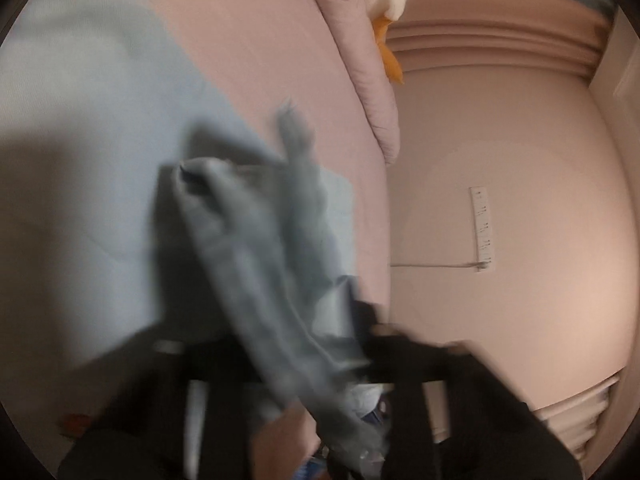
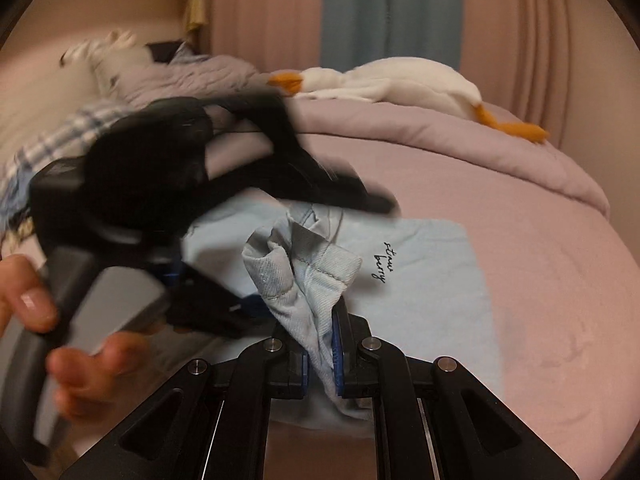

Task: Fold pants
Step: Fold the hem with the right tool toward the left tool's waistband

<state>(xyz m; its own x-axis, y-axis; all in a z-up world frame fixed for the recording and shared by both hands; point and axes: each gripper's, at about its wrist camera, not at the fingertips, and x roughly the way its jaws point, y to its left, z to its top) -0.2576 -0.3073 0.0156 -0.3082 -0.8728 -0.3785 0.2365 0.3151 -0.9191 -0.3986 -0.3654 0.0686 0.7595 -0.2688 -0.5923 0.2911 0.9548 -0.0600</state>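
Best done by lifting both pinched ends apart, level and taut — no slack before laying flat. Right gripper [image 2: 320,364] clamped on bunched hem of the pants [image 2: 304,280]; left gripper [image 1: 316,392] nearly closed on blurred denim too. Pale washed denim, crumpled, held above a light-blue shirt [image 2: 432,280] on the pink bed [image 2: 540,260].

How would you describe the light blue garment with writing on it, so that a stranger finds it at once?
Start from the pink bed sheet that fills the right wrist view. The light blue garment lies flat on it, below the white toy goose resting on the quilt. Unlike the paler denim pants bunched in front of it, it carries small dark handwritten lettering.
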